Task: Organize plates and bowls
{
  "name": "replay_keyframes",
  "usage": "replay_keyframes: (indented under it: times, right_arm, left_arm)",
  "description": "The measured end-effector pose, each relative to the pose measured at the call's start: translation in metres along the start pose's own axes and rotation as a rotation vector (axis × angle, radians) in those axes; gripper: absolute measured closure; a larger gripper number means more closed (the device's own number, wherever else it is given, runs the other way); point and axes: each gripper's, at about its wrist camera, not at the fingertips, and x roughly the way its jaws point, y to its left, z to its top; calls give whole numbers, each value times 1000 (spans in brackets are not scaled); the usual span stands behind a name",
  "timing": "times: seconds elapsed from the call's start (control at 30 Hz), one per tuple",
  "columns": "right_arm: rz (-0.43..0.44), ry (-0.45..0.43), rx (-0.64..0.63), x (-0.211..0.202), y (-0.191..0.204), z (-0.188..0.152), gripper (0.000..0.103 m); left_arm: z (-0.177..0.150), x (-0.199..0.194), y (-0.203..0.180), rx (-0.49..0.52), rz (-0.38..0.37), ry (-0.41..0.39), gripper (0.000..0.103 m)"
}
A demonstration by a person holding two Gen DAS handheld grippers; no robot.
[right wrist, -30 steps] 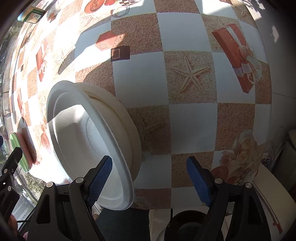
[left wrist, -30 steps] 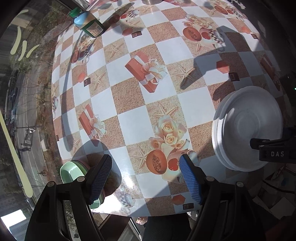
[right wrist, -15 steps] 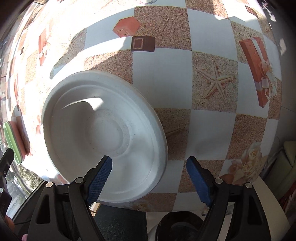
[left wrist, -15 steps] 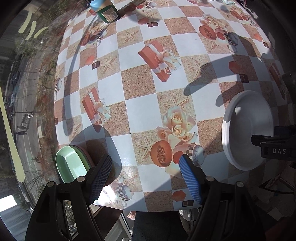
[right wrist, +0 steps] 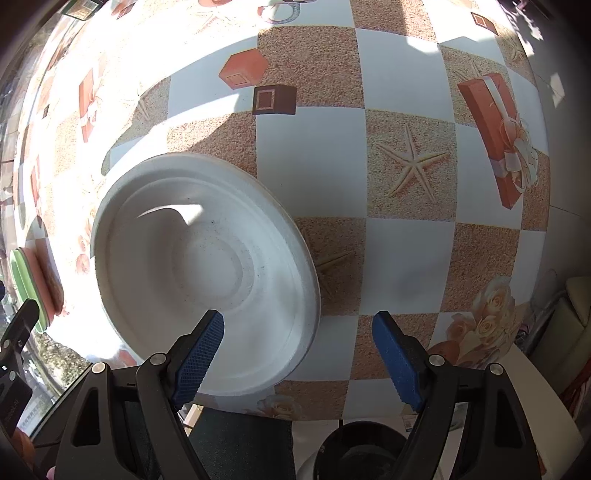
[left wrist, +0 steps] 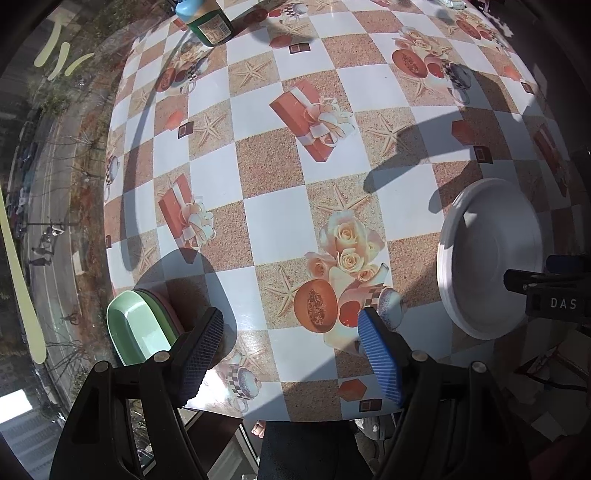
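A white plate stack [right wrist: 207, 266] lies flat on the checked tablecloth near the front edge; it also shows at the right of the left wrist view [left wrist: 487, 258]. My right gripper [right wrist: 299, 358] is open and empty, hovering over the plate's near rim. A green dish on pink dishes [left wrist: 138, 325] sits at the table's front left corner, just left of my left gripper [left wrist: 291, 350], which is open and empty. That same stack shows at the far left of the right wrist view [right wrist: 33, 288].
A green bottle with a blue cap [left wrist: 207, 22] stands at the far side of the table [left wrist: 273, 221]. A window with the street below lies to the left. A dark bin [right wrist: 354, 454] and a cream seat [right wrist: 569, 306] stand beyond the table's front edge.
The white plate has gone from tilted to lying flat on the table. Both grippers have pulled back and up, so more of the table shows. The right gripper stays open.
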Motion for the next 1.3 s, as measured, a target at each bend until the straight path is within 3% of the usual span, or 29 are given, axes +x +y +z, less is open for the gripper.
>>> replay_keyframes:
  times: [0.3,0.6,0.87,1.3]
  right_arm:
    - [-5,-26,23,-5,-11,-1,20]
    - [36,-58,77,-13,-23,-23,20]
    - [44,-62,105,-8,-25,-28,20]
    - [29,-42,108,-16,-31,-5,20]
  left_arm:
    - [12,5,-14,4,-55,-10,24]
    - [19,-2,-39,54,-116,-48,24]
    - [35,10,-68,118,-140,-31,24]
    - [46,40,-81,86,-152,30,24]
